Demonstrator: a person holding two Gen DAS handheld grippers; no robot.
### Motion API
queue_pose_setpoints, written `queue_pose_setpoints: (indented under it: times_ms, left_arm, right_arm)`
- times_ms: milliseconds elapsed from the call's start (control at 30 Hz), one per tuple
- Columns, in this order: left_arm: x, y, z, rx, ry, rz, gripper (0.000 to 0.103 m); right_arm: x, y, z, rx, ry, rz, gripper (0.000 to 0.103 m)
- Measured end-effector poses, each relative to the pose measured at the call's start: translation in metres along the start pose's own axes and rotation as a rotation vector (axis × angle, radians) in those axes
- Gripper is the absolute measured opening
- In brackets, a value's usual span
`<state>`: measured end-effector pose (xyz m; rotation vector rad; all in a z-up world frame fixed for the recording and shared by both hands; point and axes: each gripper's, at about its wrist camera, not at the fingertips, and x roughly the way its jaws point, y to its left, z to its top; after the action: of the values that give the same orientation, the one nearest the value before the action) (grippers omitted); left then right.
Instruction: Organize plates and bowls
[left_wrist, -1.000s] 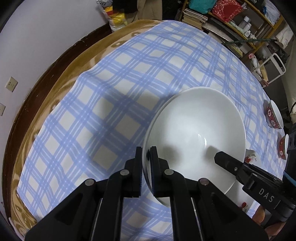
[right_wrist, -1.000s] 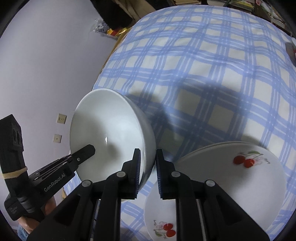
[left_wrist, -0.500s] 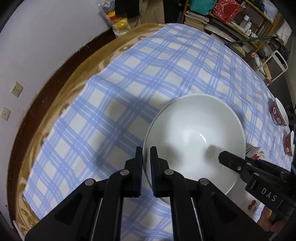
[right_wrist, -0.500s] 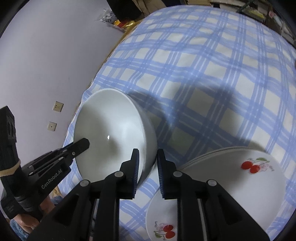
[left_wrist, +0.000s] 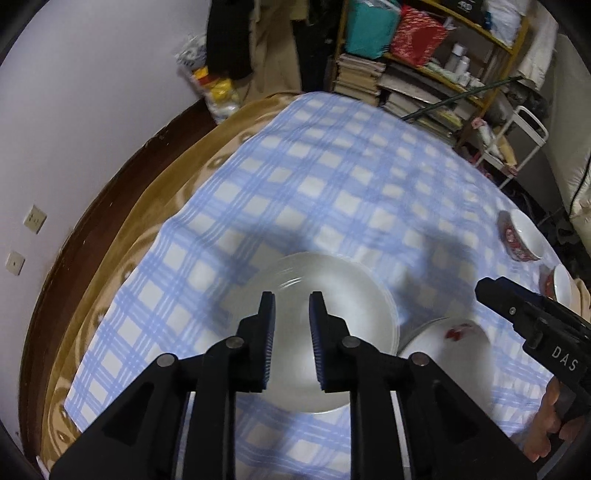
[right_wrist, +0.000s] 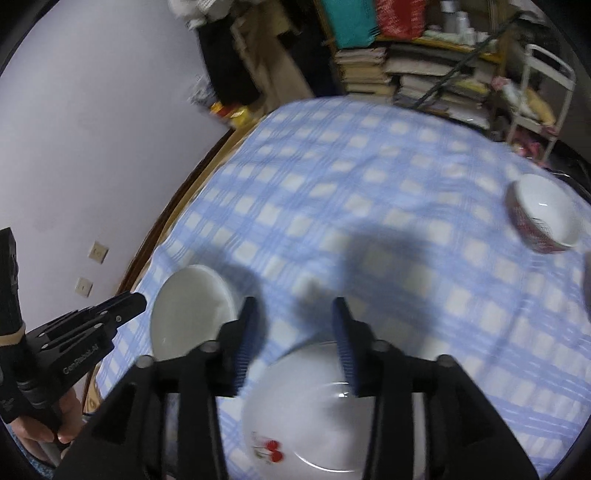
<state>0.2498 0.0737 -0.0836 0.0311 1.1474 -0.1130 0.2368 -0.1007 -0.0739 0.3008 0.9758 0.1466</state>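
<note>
**White bowl resting on checked tablecloth, both grippers letting go**

A large white bowl (left_wrist: 325, 332) sits on the blue-checked tablecloth (left_wrist: 332, 192), just beside a stack of cherry-print plates (right_wrist: 325, 417). Above it, the left gripper (left_wrist: 291, 332) and the right gripper (right_wrist: 295, 339) are opening, with nothing between their fingers. Two red-patterned bowls (left_wrist: 521, 236) stand well apart.

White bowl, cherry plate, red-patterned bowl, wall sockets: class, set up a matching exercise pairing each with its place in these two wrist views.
Things:
1. white bowl
2. cherry plate
3. red-patterned bowl
4. wall sockets

Places:
A. far right on the cloth
B. on the pale wall
C. just below the right gripper's open fingers
D. nearest the wall-side table edge

Pairs: 1-D, 2-C, 3-A, 4-B
</note>
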Motion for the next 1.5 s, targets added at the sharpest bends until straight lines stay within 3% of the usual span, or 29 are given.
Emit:
queue_pose_setpoints:
  times_ms: [67, 167, 267, 333, 400, 567, 633, 767, 900, 1167, 1400, 1500]
  left_arm:
    - [-0.005, -0.018, 0.003, 0.031, -0.014, 0.001, 0.024]
    - [-0.010, -0.045, 0.005, 0.070, -0.035, -0.002, 0.034]
    - [-0.015, -0.071, 0.006, 0.110, -0.062, -0.021, 0.052]
    - [-0.017, -0.086, 0.007, 0.135, -0.072, -0.044, 0.069]
    - [-0.020, -0.105, 0.008, 0.158, -0.083, -0.068, 0.077]
    - [-0.017, -0.141, 0.015, 0.187, -0.086, -0.094, 0.086]
    - [-0.012, -0.153, 0.020, 0.188, -0.075, -0.089, 0.087]
    - [0.000, -0.172, 0.034, 0.165, -0.044, -0.106, 0.087]
    - [0.009, -0.184, 0.049, 0.135, -0.052, -0.118, 0.087]
    - [0.024, -0.223, 0.075, 0.196, -0.087, -0.103, 0.087]
    - [0.043, -0.255, 0.087, 0.207, -0.054, -0.137, 0.087]
    - [0.052, -0.273, 0.090, 0.256, -0.050, -0.132, 0.087]
  right_arm:
    - [-0.015, -0.019, 0.000, 0.040, -0.025, -0.018, 0.056]
    - [-0.036, -0.048, -0.002, 0.098, -0.068, -0.037, 0.071]
    - [-0.055, -0.078, -0.004, 0.138, -0.104, -0.101, 0.079]
    - [-0.066, -0.093, -0.006, 0.157, -0.118, -0.130, 0.082]
    - [-0.079, -0.113, -0.007, 0.182, -0.130, -0.154, 0.086]
    - [-0.105, -0.158, -0.006, 0.255, -0.169, -0.192, 0.094]
    - [-0.117, -0.175, -0.006, 0.287, -0.209, -0.192, 0.103]
    - [-0.128, -0.209, -0.006, 0.340, -0.258, -0.213, 0.103]
    - [-0.125, -0.233, -0.003, 0.357, -0.260, -0.258, 0.103]
    - [-0.105, -0.278, 0.009, 0.393, -0.210, -0.242, 0.103]
    - [-0.097, -0.300, 0.024, 0.395, -0.212, -0.226, 0.103]
    - [-0.092, -0.306, 0.030, 0.385, -0.197, -0.220, 0.103]
